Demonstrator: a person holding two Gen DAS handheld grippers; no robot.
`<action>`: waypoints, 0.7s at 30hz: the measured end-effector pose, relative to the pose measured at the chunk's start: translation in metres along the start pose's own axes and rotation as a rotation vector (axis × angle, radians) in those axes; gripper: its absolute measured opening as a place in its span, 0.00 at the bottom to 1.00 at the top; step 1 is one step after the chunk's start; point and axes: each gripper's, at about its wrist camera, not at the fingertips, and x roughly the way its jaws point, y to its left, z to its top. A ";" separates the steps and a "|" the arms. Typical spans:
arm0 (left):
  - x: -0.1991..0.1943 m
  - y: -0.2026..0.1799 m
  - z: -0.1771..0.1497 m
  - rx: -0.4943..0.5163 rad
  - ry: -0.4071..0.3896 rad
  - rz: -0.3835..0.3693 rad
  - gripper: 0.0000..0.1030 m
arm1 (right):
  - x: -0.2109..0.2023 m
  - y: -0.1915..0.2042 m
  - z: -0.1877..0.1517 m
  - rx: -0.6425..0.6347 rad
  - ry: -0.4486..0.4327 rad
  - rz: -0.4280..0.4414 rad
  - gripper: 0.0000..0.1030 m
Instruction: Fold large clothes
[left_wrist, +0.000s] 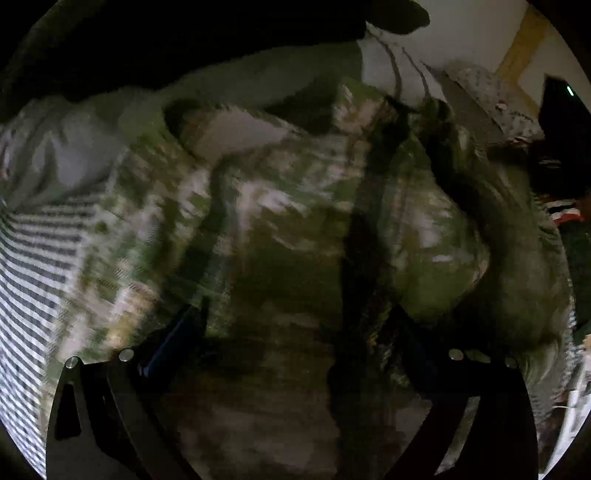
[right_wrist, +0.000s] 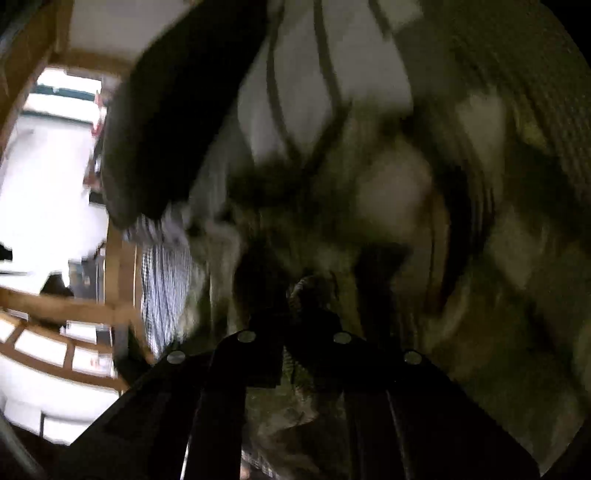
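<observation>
A large camouflage garment (left_wrist: 280, 206), green, tan and white, lies rumpled and fills most of the blurred left wrist view. My left gripper (left_wrist: 291, 325) hangs just above it, its two fingers (left_wrist: 177, 328) wide apart and open, with the cloth spread beneath and between them. A dark strip (left_wrist: 364, 258) runs down the garment near the right finger. In the right wrist view the same camouflage garment (right_wrist: 461, 229) bunches up close. My right gripper (right_wrist: 295, 321) is shut on a pinched fold of the garment, which sticks up between the fingertips.
A striped sheet (left_wrist: 33, 277) covers the surface at the left. A white cloth with dark stripes (left_wrist: 391, 55) lies beyond the garment, and a dark cloth (right_wrist: 166, 129) overlaps it. A wooden frame (right_wrist: 85, 306) stands at the left of the right wrist view.
</observation>
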 end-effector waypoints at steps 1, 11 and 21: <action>-0.002 0.005 0.001 -0.006 -0.017 0.015 0.95 | -0.003 -0.003 0.013 0.009 -0.040 -0.005 0.09; -0.005 0.045 0.006 -0.094 0.013 -0.023 0.95 | 0.018 0.000 0.066 -0.047 -0.050 -0.131 0.57; -0.043 0.068 0.088 -0.060 -0.125 0.083 0.95 | -0.082 -0.010 0.045 -0.241 0.017 -0.658 0.97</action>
